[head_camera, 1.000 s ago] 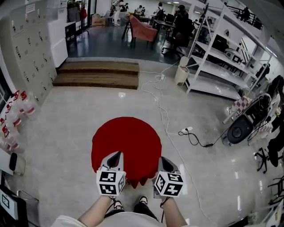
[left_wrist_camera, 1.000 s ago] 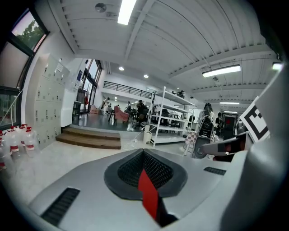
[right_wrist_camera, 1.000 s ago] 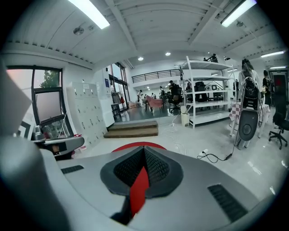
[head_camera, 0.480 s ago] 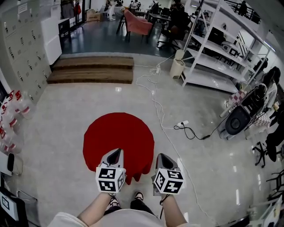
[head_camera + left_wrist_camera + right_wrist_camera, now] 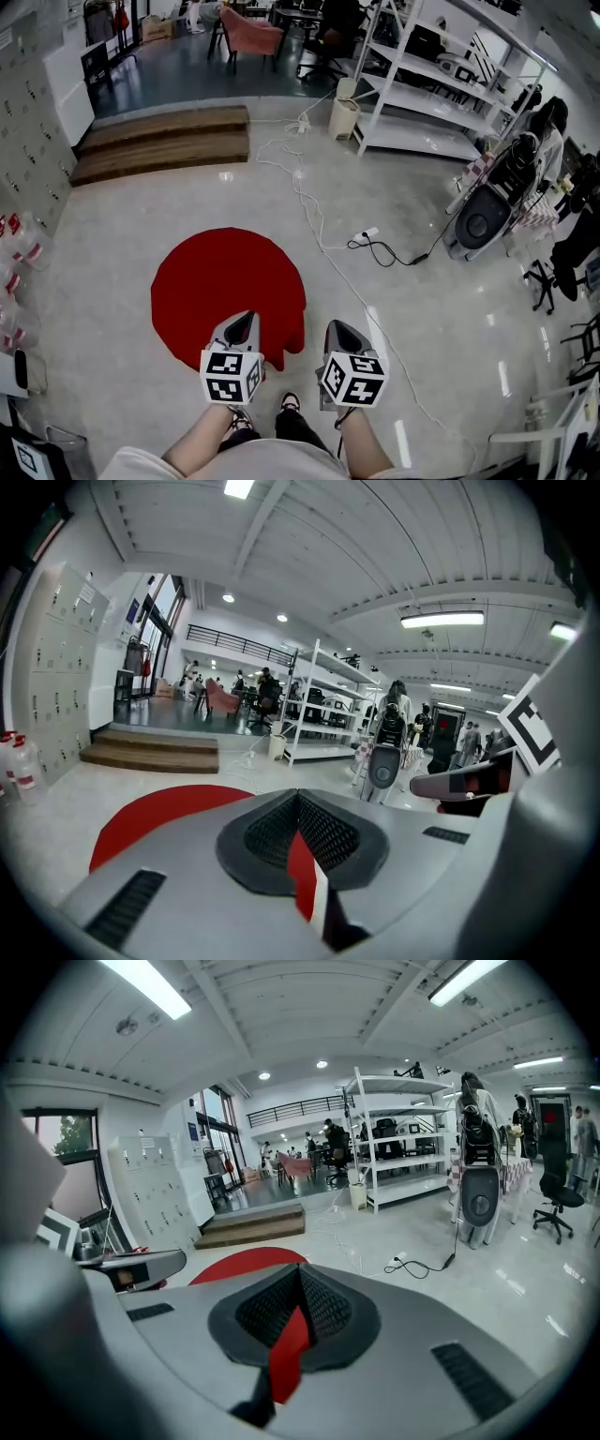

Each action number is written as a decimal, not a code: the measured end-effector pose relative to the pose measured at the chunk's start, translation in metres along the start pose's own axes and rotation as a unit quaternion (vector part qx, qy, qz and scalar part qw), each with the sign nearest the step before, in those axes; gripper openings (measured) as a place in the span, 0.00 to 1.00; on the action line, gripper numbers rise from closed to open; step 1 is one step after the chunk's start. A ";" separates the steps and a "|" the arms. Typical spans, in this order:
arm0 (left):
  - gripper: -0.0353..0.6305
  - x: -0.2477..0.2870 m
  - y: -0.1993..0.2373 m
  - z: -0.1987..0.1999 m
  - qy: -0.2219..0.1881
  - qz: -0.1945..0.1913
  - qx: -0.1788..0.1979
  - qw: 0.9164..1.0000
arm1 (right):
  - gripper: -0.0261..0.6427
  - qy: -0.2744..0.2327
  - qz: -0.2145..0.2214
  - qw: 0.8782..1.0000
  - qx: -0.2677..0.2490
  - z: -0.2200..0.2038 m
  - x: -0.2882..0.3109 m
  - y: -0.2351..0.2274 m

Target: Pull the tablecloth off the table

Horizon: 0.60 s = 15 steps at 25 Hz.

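Observation:
A round red tablecloth (image 5: pixel 225 286) covers a small table, which is hidden beneath it. In the head view, my left gripper (image 5: pixel 244 324) sits on the cloth's near edge. My right gripper (image 5: pixel 336 330) is just off its near right edge, where a fold hangs down. In the left gripper view, the left gripper (image 5: pixel 298 803) is shut on a strip of red cloth (image 5: pixel 302 864). The rest of the tablecloth (image 5: pixel 159 810) spreads out ahead. The right gripper (image 5: pixel 300 1279) is likewise shut on a red strip (image 5: pixel 289 1349), with the tablecloth (image 5: pixel 248 1262) beyond it.
A cable with a power strip (image 5: pixel 370 232) runs across the floor right of the table. Wooden steps (image 5: pixel 159 141) lie far ahead and white shelving (image 5: pixel 441 103) stands at the far right. Bottles (image 5: pixel 19 244) line the left wall. The person's feet (image 5: pixel 291 403) are below the grippers.
The head view has swung, so the cloth now sits further left and higher in the frame. Both grippers stay shut on its near edge, in the same place in the frame.

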State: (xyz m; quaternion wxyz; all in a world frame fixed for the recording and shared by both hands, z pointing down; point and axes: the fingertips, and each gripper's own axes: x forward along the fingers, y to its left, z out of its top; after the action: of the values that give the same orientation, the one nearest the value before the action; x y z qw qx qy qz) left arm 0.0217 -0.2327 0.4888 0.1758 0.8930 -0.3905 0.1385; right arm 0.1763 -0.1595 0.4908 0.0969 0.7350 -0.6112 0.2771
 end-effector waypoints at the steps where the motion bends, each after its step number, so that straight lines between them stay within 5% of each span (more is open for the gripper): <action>1: 0.08 0.003 -0.004 -0.003 0.005 -0.004 0.002 1.000 | 0.08 0.002 0.000 1.000 0.003 -0.002 0.000 -0.002; 7: 0.08 0.016 -0.027 -0.019 0.034 -0.021 0.012 0.999 | 0.08 0.024 -0.001 0.999 0.021 -0.021 0.001 -0.021; 15: 0.08 0.021 -0.021 -0.061 0.090 0.003 0.010 0.996 | 0.08 0.064 0.024 0.996 0.050 -0.057 0.016 -0.033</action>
State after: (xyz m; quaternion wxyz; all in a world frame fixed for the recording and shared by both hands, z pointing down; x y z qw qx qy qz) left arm 0.0441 -0.2077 0.5471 0.2004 0.8777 -0.3742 0.2225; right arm 0.1923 -0.1374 0.5529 0.0920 0.7051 -0.6064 0.3560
